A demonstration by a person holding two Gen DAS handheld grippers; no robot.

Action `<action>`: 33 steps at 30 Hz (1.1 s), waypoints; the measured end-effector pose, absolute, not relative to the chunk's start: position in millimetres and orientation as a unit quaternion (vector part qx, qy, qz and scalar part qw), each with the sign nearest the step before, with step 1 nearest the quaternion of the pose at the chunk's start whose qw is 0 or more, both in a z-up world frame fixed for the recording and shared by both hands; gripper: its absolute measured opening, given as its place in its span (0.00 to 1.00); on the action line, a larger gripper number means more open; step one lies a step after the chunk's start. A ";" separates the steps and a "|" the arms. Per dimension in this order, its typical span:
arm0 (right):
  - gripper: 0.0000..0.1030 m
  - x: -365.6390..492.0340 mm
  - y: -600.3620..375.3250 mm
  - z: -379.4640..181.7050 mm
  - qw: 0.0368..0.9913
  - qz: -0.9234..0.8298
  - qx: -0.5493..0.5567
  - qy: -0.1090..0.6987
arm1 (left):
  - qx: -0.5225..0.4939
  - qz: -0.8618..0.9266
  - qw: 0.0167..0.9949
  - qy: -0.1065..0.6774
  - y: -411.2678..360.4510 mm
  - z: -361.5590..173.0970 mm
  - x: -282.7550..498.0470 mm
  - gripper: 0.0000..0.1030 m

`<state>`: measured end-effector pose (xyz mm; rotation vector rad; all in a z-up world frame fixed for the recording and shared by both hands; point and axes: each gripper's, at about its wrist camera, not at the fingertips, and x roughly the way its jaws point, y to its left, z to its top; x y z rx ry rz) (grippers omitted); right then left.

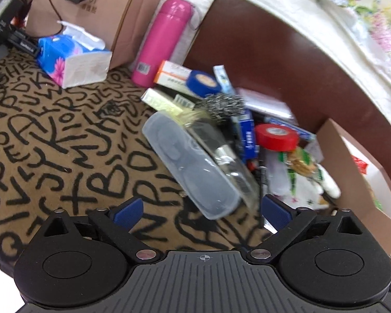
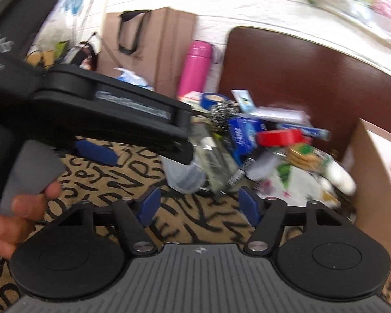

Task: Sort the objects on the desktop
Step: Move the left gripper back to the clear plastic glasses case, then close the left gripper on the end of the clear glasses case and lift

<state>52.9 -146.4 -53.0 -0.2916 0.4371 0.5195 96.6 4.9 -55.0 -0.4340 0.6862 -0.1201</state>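
Note:
A heap of small objects lies on the letter-print cloth [image 1: 65,143]. It holds a clear plastic case [image 1: 190,164], a steel scourer [image 1: 223,107], a blue tape roll [image 1: 203,82], a red tape roll [image 1: 276,137], small boxes and a snack packet [image 1: 299,164]. My left gripper [image 1: 202,212] is open, and the near end of the clear case lies between its blue pads without touching them. My right gripper [image 2: 200,206] is open a little short of the heap, with only cloth between its pads. The red tape roll [image 2: 281,137] and the scourer [image 2: 221,114] lie beyond it, blurred.
A pink bottle [image 1: 164,41], a tissue pack [image 1: 70,60] and a brown paper bag [image 1: 91,7] stand at the back left. A dark brown panel [image 1: 286,60] curves behind the heap, and a cardboard box [image 1: 365,182] is at the right. The left tool's black body [image 2: 112,114] and a hand [image 2: 15,216] fill the right wrist view's left side.

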 end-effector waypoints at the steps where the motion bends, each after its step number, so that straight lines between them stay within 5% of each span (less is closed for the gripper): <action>1: 0.62 57.0 -142.1 -54.4 0.930 0.257 -0.147 0.216 | -0.214 -0.057 0.914 0.340 7.4 -58.3 102.0 0.94; 21: 0.53 111.6 -111.5 -74.9 0.918 0.274 -0.124 0.257 | -0.218 -0.063 0.902 0.367 17.5 -78.6 162.3 0.89; 26: 0.51 107.4 -107.4 -77.8 0.912 0.287 -0.132 0.260 | -0.204 -0.063 0.906 0.366 15.4 -78.3 158.0 0.66; 33: 0.49 86.6 -112.9 -76.0 0.905 0.300 -0.128 0.271 | -0.209 -0.077 0.898 0.379 15.2 -76.8 139.5 0.59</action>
